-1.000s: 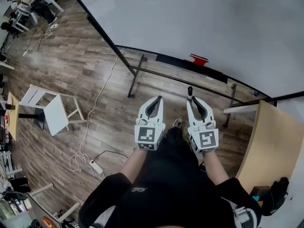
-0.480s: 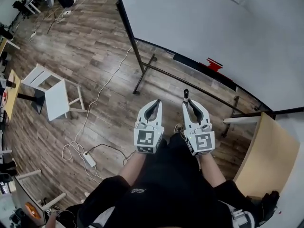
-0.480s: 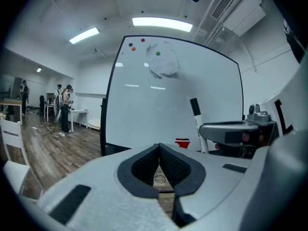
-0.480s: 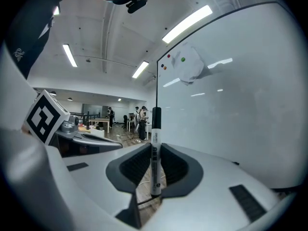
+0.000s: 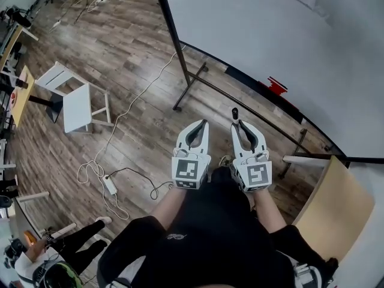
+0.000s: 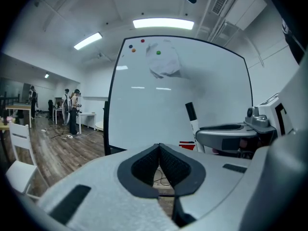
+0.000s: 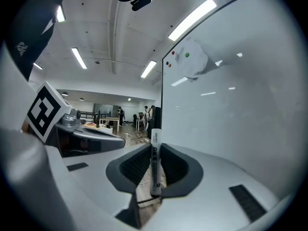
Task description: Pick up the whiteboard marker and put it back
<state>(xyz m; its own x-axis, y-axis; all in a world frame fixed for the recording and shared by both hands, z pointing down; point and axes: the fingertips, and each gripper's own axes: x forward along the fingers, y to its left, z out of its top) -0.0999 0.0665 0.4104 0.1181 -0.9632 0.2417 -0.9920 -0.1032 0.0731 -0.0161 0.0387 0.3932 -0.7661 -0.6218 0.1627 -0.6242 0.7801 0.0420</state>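
Observation:
A white whiteboard marker (image 7: 155,162) with a black cap stands upright between the pads of my right gripper (image 7: 155,154), which is shut on it. In the head view the marker's cap (image 5: 235,113) pokes out past the right gripper (image 5: 241,126). My left gripper (image 5: 200,126) is held beside it, level with it, its jaws shut with nothing between them (image 6: 159,150). Both point toward the large whiteboard (image 5: 270,29), whose tray carries a red eraser (image 5: 277,86). The left gripper view also shows the marker (image 6: 192,124) in front of the whiteboard (image 6: 144,100).
The whiteboard's black stand leg (image 5: 187,92) rests on the wood floor ahead. A white chair (image 5: 75,107) stands at the left, with a cable and a power strip (image 5: 110,185) on the floor. A wooden tabletop (image 5: 327,206) is at the right. A person (image 5: 57,263) sits at the bottom left.
Both grippers have moved together across the floor along the whiteboard, so its left post and stand leg now lie closer ahead. The marker stays clamped in the right gripper.

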